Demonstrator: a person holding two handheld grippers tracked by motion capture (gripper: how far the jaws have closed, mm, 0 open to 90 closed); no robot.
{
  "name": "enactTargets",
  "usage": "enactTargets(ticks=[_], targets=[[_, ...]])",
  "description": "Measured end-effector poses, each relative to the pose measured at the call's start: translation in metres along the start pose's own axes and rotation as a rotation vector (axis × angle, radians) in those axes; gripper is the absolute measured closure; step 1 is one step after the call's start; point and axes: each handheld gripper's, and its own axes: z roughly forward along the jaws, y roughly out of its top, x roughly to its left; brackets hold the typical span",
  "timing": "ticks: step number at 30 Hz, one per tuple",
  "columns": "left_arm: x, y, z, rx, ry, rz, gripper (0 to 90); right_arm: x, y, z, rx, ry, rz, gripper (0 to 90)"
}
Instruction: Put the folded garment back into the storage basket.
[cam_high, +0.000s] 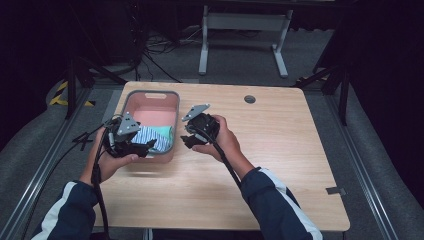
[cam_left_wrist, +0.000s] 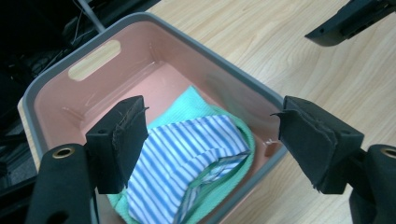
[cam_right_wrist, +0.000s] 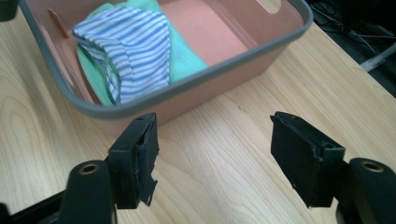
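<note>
While both claws stand wide with nothing between their pads, the striped cloth (cam_high: 150, 136) lies in the pink bin (cam_high: 151, 95), folded on top of a green cloth (cam_high: 166, 133).

From the left claw (cam_left_wrist: 210, 140), as its own view has it, the striped cloth sits directly ahead and below, showing in the gap between the two black jaws and closer to the left-hand jaw, whose pad overlaps its edge in the picture. Neither pad presses on it; the claw hangs above the near end of the bin. The green cloth spreads out beneath the striped one and reaches a little farther ahead. Beyond both, the bare pink floor of the bin runs to the far wall with its handle slot (cam_left_wrist: 95, 59).

From the right claw (cam_right_wrist: 212, 154), the striped cloth lies ahead and to the left, inside the bin and past its grey rim (cam_right_wrist: 196, 81). This claw hovers over bare desk (cam_right_wrist: 219, 177), just outside the bin's near wall, well clear of the cloth.

Seen from the high view, the left claw (cam_high: 141, 148) is held over the bin's near-left corner, and the right claw (cam_high: 189, 140) just beside the bin's right wall, each in one of the person's hands.
</note>
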Motion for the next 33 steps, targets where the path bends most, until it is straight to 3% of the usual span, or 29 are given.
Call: enactTargets(ticks=[2, 10, 21, 27, 33], targets=[[-0.005, 0.0, 0.0, -0.005, -0.002, 0.016, 24.1, -0.002, -0.008, -0.007, 0.006, -0.025, -0.007, 29.4], [-0.026, 0.002, 0.002, -0.021, -0.024, 0.049, 24.4, -0.005, -0.029, -0.02, -0.004, -0.025, -0.026, 28.7], [-0.058, 0.008, 0.012, -0.009, -0.05, 0.14, 24.5, -0.01, -0.071, -0.044, 0.014, -0.051, -0.024, 28.6], [-0.076, 0.009, 0.022, -0.002, -0.09, 0.163, 24.1, -0.015, -0.09, -0.058, 0.016, -0.069, -0.013, 28.7], [-0.094, 0.011, 0.031, 0.015, -0.129, 0.213, 22.7, -0.021, -0.111, -0.07, 0.02, -0.088, 0.002, 28.6]])
